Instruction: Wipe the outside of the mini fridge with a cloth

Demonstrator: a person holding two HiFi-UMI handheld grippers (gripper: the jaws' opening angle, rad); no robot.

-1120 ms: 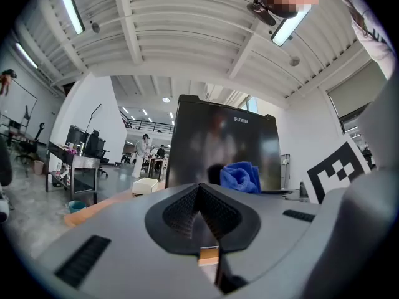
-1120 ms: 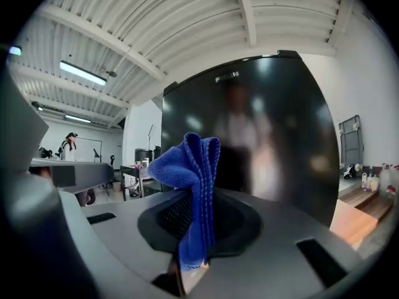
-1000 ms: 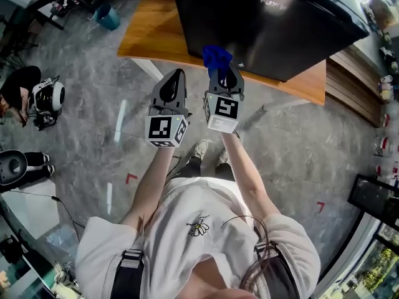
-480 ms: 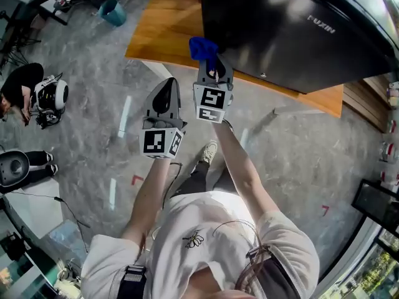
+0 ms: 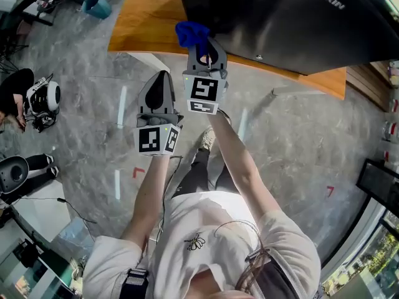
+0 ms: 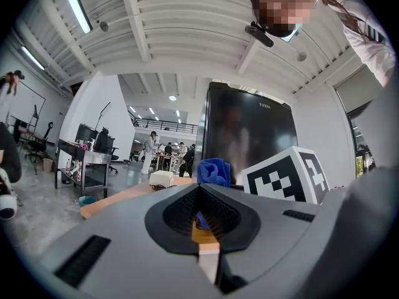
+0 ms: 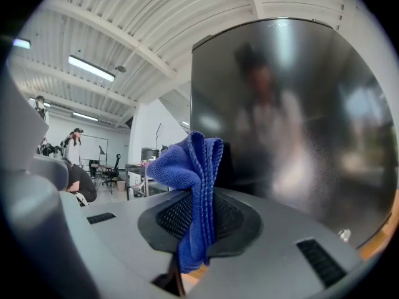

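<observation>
Pinching the cloth (image 7: 187, 161), the right claw (image 7: 194, 223) faces the fridge (image 7: 299, 123) on its wooden platform (image 5: 146, 23).

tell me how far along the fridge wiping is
Done: the blue cloth is clamped in the right gripper. In hand: it is raised at the mini fridge; contact isn't clear. Left: the wiping itself; no wiped patch shows. The left gripper is shut, empty.

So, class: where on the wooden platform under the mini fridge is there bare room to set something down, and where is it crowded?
Bare wood shows on the platform left of the mini fridge. Along the fridge's front only a thin strip is free. Its left corner is crowded: the right gripper holds the cloth there.
</observation>
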